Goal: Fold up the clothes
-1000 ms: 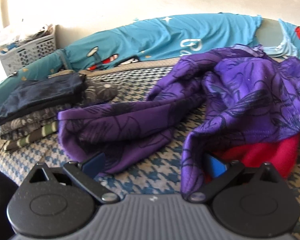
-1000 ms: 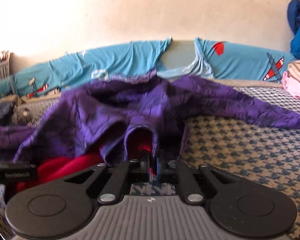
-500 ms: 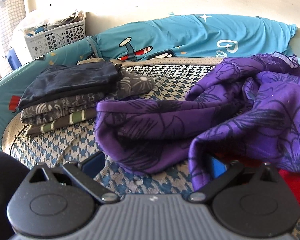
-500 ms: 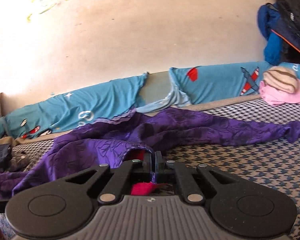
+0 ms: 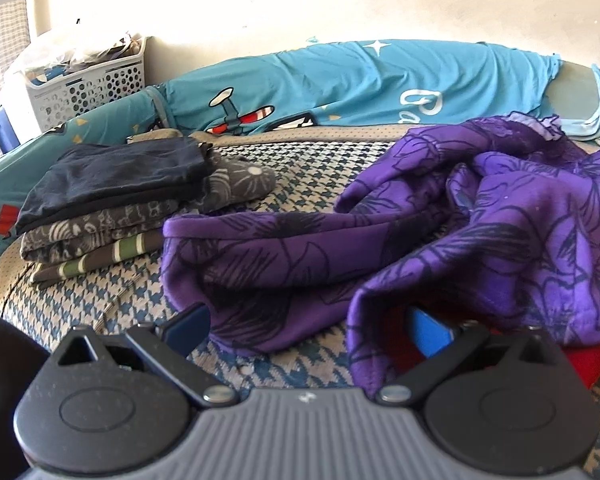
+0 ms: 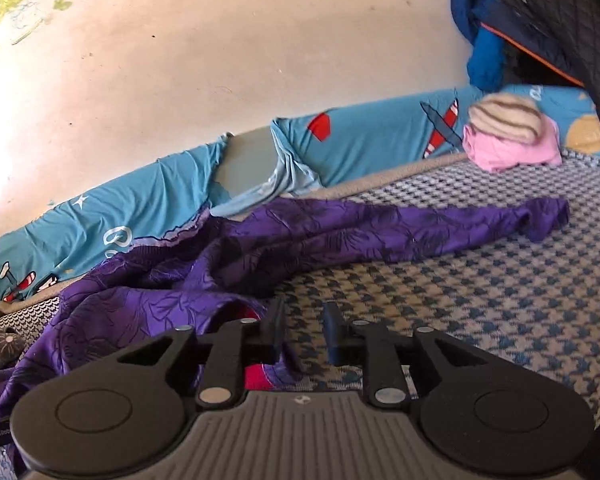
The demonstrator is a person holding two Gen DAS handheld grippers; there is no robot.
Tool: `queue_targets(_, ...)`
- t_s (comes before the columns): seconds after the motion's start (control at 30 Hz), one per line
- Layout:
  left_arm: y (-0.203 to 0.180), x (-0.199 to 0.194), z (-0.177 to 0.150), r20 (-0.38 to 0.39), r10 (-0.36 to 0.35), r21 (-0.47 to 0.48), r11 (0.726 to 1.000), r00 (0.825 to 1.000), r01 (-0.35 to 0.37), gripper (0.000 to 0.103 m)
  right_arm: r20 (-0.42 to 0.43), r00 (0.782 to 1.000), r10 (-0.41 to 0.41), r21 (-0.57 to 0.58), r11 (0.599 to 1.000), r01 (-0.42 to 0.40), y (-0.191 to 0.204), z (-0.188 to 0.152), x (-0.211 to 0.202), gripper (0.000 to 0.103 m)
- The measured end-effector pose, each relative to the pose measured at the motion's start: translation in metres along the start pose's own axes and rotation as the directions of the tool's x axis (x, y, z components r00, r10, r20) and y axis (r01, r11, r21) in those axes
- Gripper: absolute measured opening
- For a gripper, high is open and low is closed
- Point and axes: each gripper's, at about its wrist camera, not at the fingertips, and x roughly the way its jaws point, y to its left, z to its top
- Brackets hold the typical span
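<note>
Where tools (image 5: 306, 330) (image 6: 302, 330) gape — purple garment (image 5: 480, 232) rumpled ahead.

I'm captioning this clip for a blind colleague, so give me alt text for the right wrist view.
The right gripper is open over a houndstooth bed cover, just right of a crumpled purple floral garment with red fabric under its near edge. One purple sleeve stretches right; behind are a blue cartoon sheet and a pink folded pile.
</note>
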Motion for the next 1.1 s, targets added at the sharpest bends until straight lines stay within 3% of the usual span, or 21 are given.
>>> queue_targets(0.43, -0.015, -0.017, 0.0, 0.054, -0.128, 0.071, 0.99, 0.99, 0.124, 0.103, -0.039, 0.999, 0.011, -0.006, 1.0, -0.011, -0.001, 0.0, 0.001, 0.038)
queue_targets(0.77, -0.021, -0.02, 0.0, 0.033, -0.219, 0.073, 0.974, 0.975, 0.216, 0.103, -0.082, 0.993, 0.087, -0.094, 0.991, -0.094, -0.01, 0.036, 0.016, 0.047)
queue_targets(1.1, -0.038, -0.025, 0.006, 0.059, -0.272, 0.128, 0.956, 0.96, 0.263, 0.103, -0.271, 0.956, 0.115, -0.141, 0.977, -0.158, -0.01, 0.044, 0.075, 0.048)
